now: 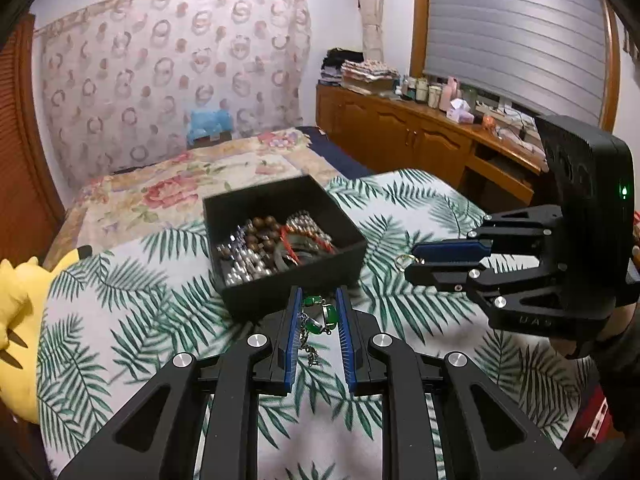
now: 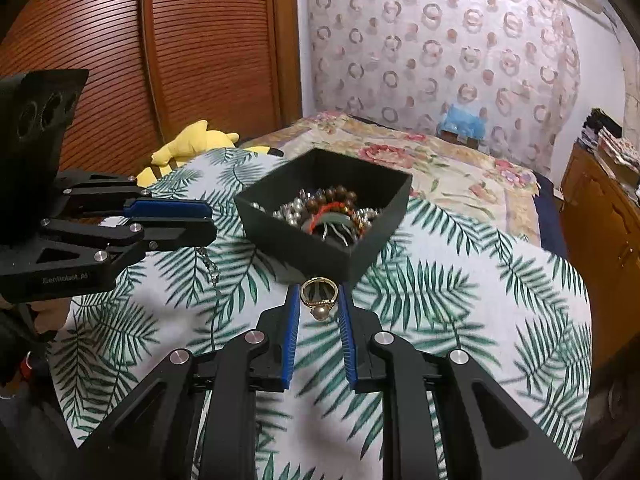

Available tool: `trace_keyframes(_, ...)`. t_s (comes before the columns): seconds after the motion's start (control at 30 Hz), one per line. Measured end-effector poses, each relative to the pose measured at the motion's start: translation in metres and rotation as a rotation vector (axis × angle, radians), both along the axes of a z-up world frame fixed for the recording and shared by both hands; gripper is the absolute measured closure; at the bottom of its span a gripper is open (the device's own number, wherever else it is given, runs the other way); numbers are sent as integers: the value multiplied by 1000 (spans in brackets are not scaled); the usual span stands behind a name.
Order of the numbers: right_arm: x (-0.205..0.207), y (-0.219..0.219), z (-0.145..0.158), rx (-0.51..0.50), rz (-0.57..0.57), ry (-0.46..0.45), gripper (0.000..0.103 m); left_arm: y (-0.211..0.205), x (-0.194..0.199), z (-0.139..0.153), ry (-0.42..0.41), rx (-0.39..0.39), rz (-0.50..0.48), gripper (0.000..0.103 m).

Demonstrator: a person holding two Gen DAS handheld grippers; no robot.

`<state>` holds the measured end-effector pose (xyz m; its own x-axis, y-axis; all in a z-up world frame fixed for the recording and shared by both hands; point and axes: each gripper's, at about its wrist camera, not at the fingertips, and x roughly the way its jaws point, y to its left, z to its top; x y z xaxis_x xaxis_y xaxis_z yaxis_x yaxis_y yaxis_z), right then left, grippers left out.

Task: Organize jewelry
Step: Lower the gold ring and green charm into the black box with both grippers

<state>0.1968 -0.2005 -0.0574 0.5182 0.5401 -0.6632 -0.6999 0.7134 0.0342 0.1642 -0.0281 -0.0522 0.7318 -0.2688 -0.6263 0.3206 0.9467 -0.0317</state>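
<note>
A black open box [image 1: 256,204] [image 2: 280,236] holding several beaded bracelets and necklaces stands on the palm-leaf cloth. My left gripper [image 1: 318,316] is shut on a green-stone chain bracelet [image 1: 322,316], just in front of the box's near corner; its silver chain hangs down and also shows in the right wrist view [image 2: 208,262]. My right gripper [image 2: 319,300] is shut on a gold ring with a pearl [image 2: 318,296], held just before the box's near corner. From the left wrist view the right gripper [image 1: 412,262] sits to the right of the box, with the ring [image 1: 404,261] at its tips.
The table with the palm-leaf cloth [image 1: 400,320] stands beside a bed with a floral cover [image 1: 180,188]. A yellow plush toy [image 1: 16,304] [image 2: 192,144] lies at the table's left edge. A wooden cabinet [image 1: 420,136] with bottles runs along the right wall.
</note>
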Motion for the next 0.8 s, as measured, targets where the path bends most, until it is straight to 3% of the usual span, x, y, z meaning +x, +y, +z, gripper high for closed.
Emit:
trace_keyframes(0.47, 47, 26, 22, 12, 39, -30, 82, 19, 40, 17, -25, -11, 17, 87)
trace_keyframes(0.8, 78, 45, 7, 34, 33, 1, 81, 25, 68, 21, -24, -14, 20, 87)
